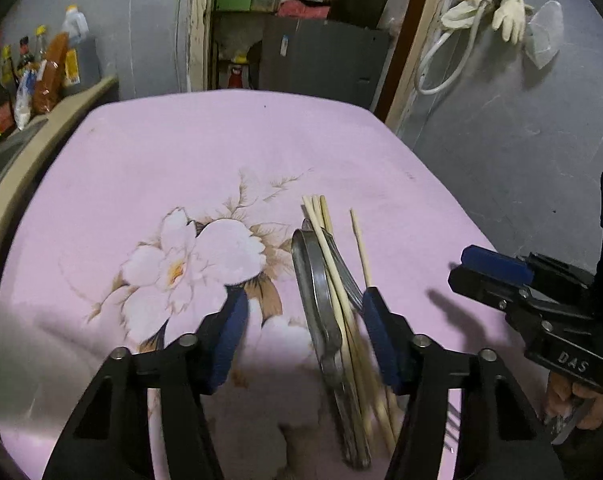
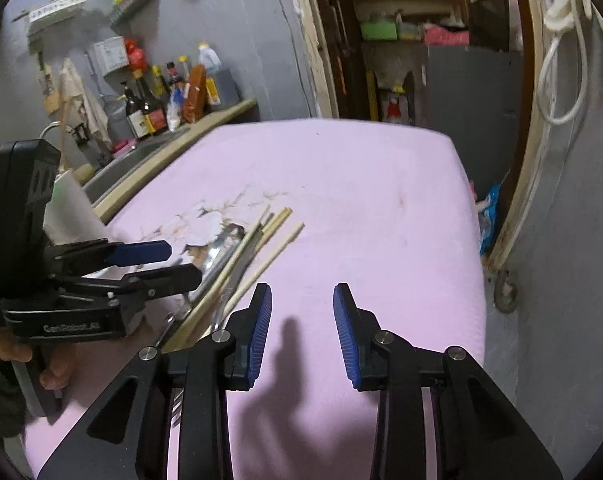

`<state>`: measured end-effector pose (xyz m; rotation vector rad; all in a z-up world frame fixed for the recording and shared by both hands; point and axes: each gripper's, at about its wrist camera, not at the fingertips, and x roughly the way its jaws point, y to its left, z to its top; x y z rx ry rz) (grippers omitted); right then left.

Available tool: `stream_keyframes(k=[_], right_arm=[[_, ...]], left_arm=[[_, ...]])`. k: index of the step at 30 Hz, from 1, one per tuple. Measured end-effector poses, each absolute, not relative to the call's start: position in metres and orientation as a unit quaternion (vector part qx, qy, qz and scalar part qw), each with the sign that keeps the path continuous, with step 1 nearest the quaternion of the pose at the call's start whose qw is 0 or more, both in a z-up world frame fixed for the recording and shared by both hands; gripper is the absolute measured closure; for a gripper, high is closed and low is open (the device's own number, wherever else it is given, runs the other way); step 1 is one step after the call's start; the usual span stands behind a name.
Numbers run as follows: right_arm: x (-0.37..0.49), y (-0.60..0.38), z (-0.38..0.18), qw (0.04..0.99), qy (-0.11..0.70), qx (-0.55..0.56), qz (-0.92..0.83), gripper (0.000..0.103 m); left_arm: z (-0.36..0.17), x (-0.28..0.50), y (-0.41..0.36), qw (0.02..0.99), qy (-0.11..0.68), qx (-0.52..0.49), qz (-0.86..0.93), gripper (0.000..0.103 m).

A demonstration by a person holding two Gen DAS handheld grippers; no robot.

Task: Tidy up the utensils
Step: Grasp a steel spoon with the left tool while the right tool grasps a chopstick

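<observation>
A pile of utensils lies on the pink flowered cloth: several bamboo chopsticks, a metal spoon and a metal fork. One chopstick lies slightly apart to the right. My left gripper is open, its fingers straddling the pile just above it. My right gripper is open and empty over bare cloth, right of the pile. The left gripper also shows in the right wrist view, and the right gripper shows in the left wrist view.
A counter with several sauce bottles runs along the table's left side. A white object stands at the left edge. A doorway with shelves lies beyond the far edge. Gloves and a hose hang on the right wall.
</observation>
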<state>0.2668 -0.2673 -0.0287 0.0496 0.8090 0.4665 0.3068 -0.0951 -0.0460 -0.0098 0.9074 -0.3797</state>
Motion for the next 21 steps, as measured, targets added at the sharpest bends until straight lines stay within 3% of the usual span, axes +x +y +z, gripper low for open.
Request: stream_keyframes(k=[12,21], right_arm=[[0.303,-0.256,-0.042,0.866,0.438,0.059,0.232,0.080],[0.328,-0.231,-0.046,0.853,0.470,0.055,0.220,0.079]], left_arm=[[-0.050,0.343,-0.083,0.856,0.475,-0.062,-0.196,0.095],[-0.044,0.321,-0.065,0.855,0.482,-0.072,-0.179,0.096]])
